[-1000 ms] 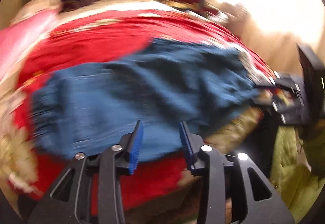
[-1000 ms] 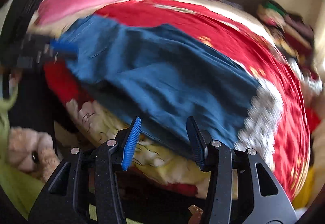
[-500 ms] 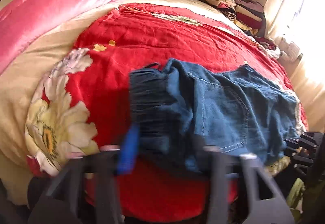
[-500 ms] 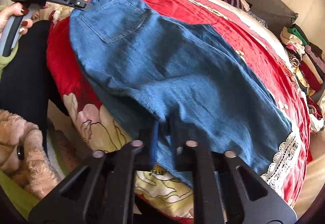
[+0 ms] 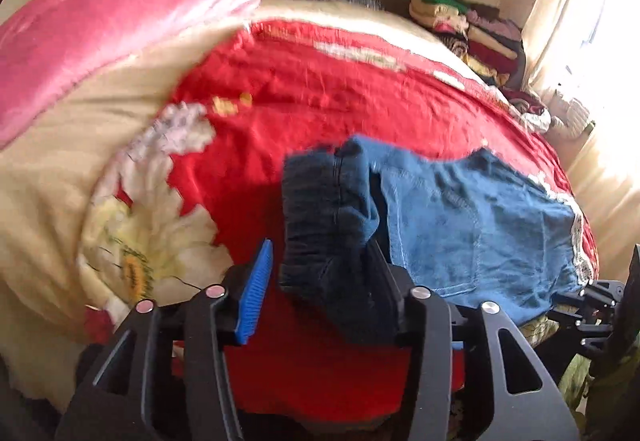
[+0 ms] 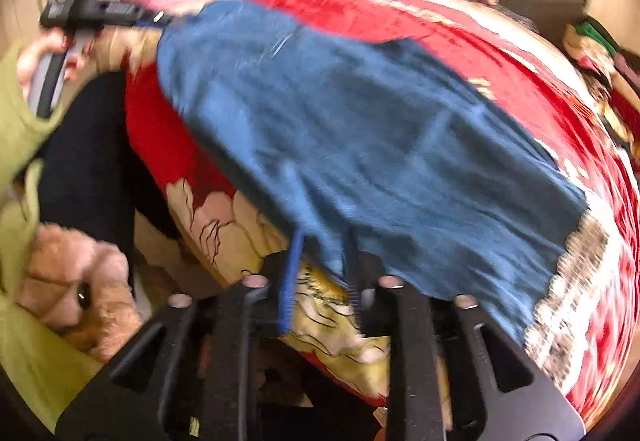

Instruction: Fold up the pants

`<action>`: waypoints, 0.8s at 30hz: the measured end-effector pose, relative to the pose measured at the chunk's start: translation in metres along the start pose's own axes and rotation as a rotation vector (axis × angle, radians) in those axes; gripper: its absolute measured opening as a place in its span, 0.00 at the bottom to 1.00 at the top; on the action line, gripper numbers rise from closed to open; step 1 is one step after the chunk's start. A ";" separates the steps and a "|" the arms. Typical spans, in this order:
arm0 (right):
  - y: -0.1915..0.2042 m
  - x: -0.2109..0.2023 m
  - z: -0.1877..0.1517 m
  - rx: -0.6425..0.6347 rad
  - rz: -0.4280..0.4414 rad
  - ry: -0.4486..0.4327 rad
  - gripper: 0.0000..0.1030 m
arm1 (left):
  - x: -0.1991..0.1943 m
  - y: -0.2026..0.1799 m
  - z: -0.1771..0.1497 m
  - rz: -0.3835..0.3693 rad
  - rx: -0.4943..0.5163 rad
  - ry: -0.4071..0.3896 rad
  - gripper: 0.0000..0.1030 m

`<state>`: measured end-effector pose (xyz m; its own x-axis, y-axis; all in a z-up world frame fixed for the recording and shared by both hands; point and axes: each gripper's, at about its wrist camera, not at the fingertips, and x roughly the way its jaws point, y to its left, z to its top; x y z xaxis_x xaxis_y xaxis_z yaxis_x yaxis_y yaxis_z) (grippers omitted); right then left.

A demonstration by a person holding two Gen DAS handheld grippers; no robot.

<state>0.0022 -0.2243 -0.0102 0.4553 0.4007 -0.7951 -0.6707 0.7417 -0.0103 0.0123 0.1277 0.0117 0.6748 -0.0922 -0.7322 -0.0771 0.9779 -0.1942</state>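
One pair of pants (image 5: 472, 225) lies at 3 o'clock on the red bed (image 5: 320, 93). Two grippers: left gripper (image 5: 320, 281) and right gripper (image 6: 322, 273), clenched earlier, have just been opening, denim between their released jaws.

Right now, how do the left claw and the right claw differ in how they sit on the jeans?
The left claw stands wider than the right claw. The left claw straddles the bunched dark waistband of the jeans; the right claw sits at a flat leg edge. Shared: both have just been opening, with denim between the jaws but not pinched.
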 end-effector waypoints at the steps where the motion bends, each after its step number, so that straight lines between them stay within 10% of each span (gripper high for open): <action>1: -0.007 -0.006 0.000 0.029 -0.010 -0.018 0.31 | -0.006 -0.002 0.002 0.008 0.006 -0.017 0.48; 9: -0.075 -0.044 -0.002 0.281 -0.132 -0.144 0.39 | -0.027 -0.055 0.039 -0.065 0.129 -0.112 0.61; 24: -0.178 -0.069 0.006 0.483 -0.278 -0.235 0.68 | 0.059 -0.179 0.081 -0.247 0.309 0.012 0.61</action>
<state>0.0932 -0.3805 0.0502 0.7292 0.2240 -0.6466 -0.1911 0.9740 0.1218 0.1257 -0.0375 0.0562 0.6368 -0.3321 -0.6958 0.3124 0.9362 -0.1610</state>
